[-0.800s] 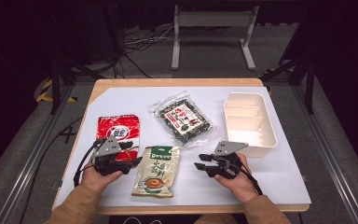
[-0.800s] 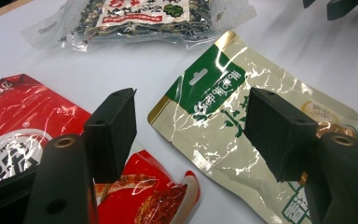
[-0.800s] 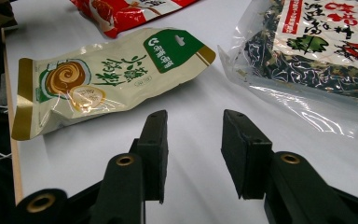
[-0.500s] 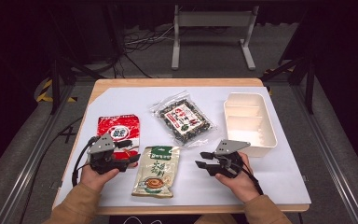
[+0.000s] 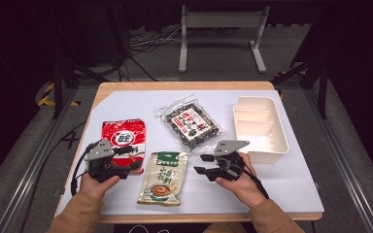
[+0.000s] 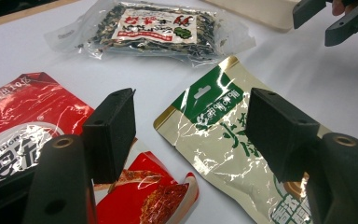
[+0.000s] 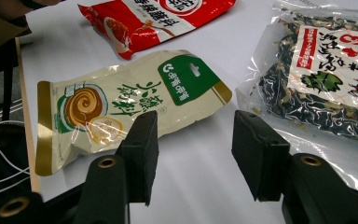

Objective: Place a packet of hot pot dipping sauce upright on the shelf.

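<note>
Left black two-jaw tool (image 5: 126, 167) held wide open, empty, jaws straddling gap between red foil packet (image 6: 23, 112) and gold-green pouch (image 5: 163, 177) on white counter (image 5: 272, 184). Right tool (image 7: 193, 140) open too. Probably pouch edge best pinched flat, jaws kept low.

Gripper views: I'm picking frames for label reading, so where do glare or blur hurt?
Left gripper view: glare streaks cross the gold and green pouch and red packet; the near left claw looks soft. Right gripper view: the pouch print reads clearly; the clear seaweed bag shows slight sheen.
</note>
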